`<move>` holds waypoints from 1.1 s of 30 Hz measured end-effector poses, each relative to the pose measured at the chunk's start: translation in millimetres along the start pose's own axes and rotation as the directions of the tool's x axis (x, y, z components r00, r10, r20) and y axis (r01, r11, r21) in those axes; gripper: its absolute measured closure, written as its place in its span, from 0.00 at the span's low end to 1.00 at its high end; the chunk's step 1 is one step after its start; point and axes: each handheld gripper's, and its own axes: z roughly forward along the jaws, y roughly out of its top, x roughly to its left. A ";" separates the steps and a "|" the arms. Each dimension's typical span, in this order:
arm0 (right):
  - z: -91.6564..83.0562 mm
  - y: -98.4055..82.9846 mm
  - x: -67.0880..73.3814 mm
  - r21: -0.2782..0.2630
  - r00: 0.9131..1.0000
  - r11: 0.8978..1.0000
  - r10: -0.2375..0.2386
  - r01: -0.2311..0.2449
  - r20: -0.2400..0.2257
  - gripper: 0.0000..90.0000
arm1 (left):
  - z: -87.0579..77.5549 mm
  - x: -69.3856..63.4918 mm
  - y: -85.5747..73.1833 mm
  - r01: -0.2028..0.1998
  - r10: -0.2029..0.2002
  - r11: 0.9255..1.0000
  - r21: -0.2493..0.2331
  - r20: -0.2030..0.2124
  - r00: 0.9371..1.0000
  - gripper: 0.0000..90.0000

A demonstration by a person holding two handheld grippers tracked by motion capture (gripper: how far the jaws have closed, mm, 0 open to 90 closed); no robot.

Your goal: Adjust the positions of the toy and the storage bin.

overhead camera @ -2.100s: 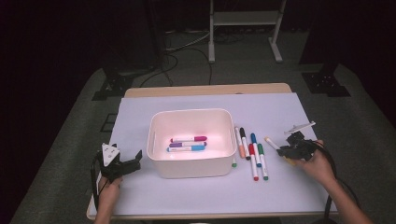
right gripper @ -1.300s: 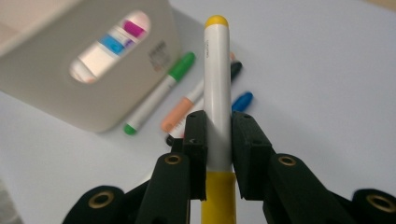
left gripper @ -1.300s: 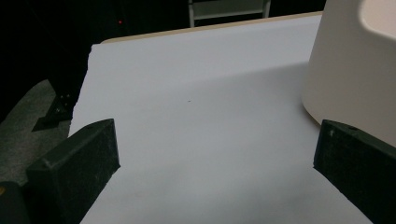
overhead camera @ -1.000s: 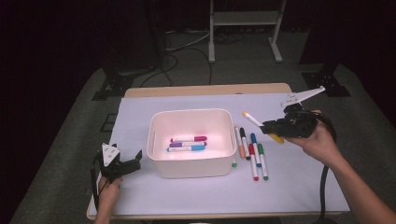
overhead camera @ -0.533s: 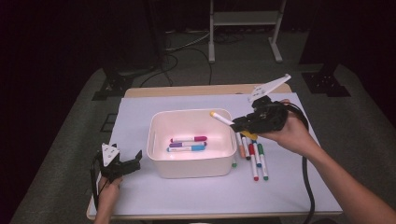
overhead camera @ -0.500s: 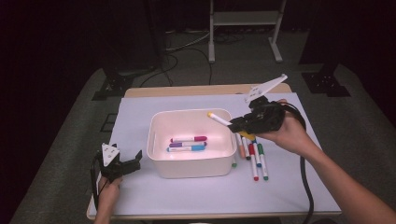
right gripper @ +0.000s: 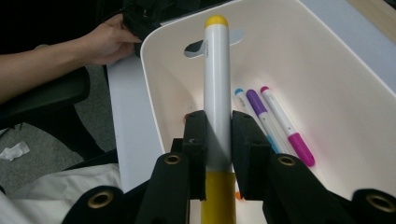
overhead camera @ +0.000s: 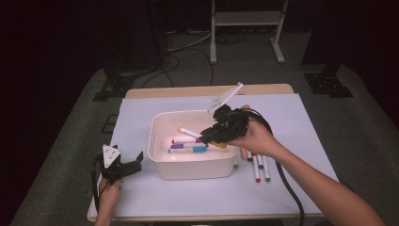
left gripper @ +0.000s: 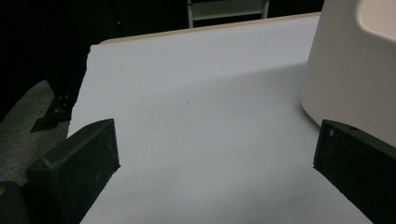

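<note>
Clamped between the two black pads of the right gripper [right gripper: 218, 140] is a white felt marker with a yellow cap and yellow end [right gripper: 216, 93], its barrel running straight out ahead of the jaws. In the high view this right gripper [overhead camera: 207, 137] hangs over the open white plastic tub [overhead camera: 155, 141], above its right-hand part, with the marker [overhead camera: 194, 134] slanting out over the inside of the tub, clear of the floor.

On the tub's floor lie three more white markers side by side: one with a blue cap [right gripper: 259, 122], one with a purple cap [right gripper: 258, 106], one with a pink cap [right gripper: 287, 128].

Just beyond the tub's right wall, a short row of loose markers [overhead camera: 256, 165] rests on the white sheet covering the table [overhead camera: 291, 122], toward the table's right edge.

Near the table's front left corner the left gripper [overhead camera: 123, 168] rests low on the sheet, just beside the tub's left wall. Its jaws stand spread wide with only bare sheet between them [left gripper: 215, 154], the tub wall [left gripper: 355, 70] rising close by the right-hand jaw.
</note>
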 end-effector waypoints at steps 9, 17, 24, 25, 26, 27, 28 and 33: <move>35.7 7.1 -3.0 0.022 0.999 0.999 -0.025 0.026 -0.045 0.84 | 0.0 -0.2 -0.1 -0.001 0.001 1.000 -0.002 0.001 1.000 0.00; 66.8 7.7 -8.1 0.067 0.997 0.997 -0.032 0.036 -0.064 0.84 | -0.1 -0.1 -0.1 0.000 0.000 1.000 -0.003 0.003 1.000 0.00; 86.7 7.8 -8.4 0.102 0.996 0.993 -0.048 0.056 -0.074 0.84 | -0.1 -0.2 -0.2 0.000 0.000 1.000 -0.006 0.003 1.000 0.00; 88.9 7.8 -8.2 0.106 0.996 0.993 -0.051 0.059 -0.078 0.84 | -0.1 -0.2 -0.2 0.000 0.000 1.000 -0.006 0.003 1.000 0.00; 90.7 7.9 -8.1 0.109 0.995 0.992 -0.054 0.062 -0.079 0.84 | -0.1 -0.1 -0.2 0.001 -0.001 1.000 -0.007 0.003 1.000 0.00; 91.9 7.9 -8.0 0.112 0.995 0.992 -0.054 0.063 -0.078 0.84 | -0.1 -0.1 -0.2 0.001 -0.001 1.000 -0.006 0.003 1.000 0.00; 93.6 7.9 -8.3 0.114 0.995 0.991 -0.056 0.065 -0.078 0.84 | -0.2 0.0 -0.2 0.001 -0.001 1.000 -0.005 0.004 1.000 0.00; 102.5 6.7 -9.0 0.145 0.995 0.987 -0.059 0.071 -0.085 0.84 | -0.1 0.2 -0.2 0.002 -0.002 1.000 -0.005 0.004 1.000 0.00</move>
